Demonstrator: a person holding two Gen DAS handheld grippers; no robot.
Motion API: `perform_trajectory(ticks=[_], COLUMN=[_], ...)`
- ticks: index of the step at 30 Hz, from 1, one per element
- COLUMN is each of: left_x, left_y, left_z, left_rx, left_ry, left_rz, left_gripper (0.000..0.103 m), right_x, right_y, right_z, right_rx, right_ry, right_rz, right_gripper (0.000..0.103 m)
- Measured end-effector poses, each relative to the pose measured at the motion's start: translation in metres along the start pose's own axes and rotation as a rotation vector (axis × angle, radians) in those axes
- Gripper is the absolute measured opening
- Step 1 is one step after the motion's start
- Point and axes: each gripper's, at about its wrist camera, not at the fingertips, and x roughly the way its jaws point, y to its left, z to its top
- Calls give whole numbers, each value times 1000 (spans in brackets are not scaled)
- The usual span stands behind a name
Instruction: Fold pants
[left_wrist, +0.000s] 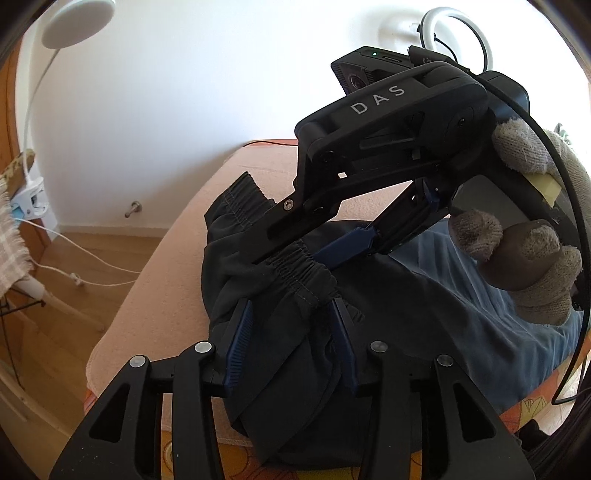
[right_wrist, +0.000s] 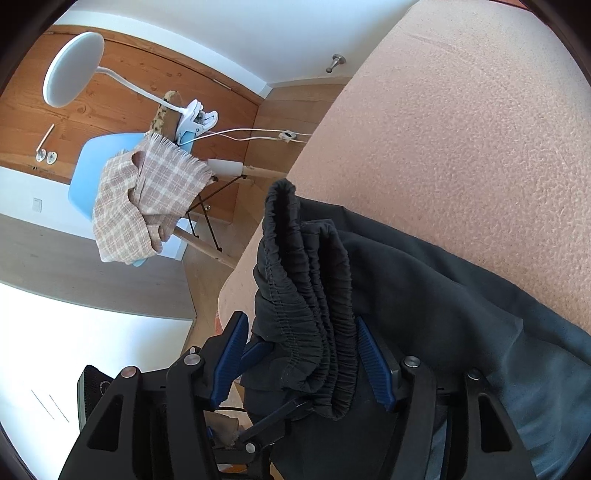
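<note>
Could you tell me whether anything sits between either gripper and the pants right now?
No, nothing visible does. The left gripper has the dark pants bunched between its fingers, and the right gripper straddles the gathered waistband. Both are working the same end, close together on the peach blanket.

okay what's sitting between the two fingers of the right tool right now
The pants' bunched elastic waistband fills the gap between the right tool's fingers, seen in the right wrist view.
</note>
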Motion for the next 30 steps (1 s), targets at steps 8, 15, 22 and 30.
perform_trajectory(ticks=[8, 15, 22, 30], left_x=[-24, -22, -16, -64], left_y=[11, 1, 19, 27], left_z=[-12, -17, -20, -16], left_rx=[-60, -35, -95, -190], left_ry=[-40, -5, -8, -114], left_rz=[-140, -163, -178, -202], left_gripper=[7, 7, 7, 36], right_x=[-7, 0, -4, -43], right_y=[-4, 4, -2, -1], right_z=[-2, -6, -10, -19], right_rx=[-6, -29, -29, 0], right_ry=[-20, -29, -73, -141], right_rz=[1, 17, -3, 16], right_gripper=[63, 64, 16, 14])
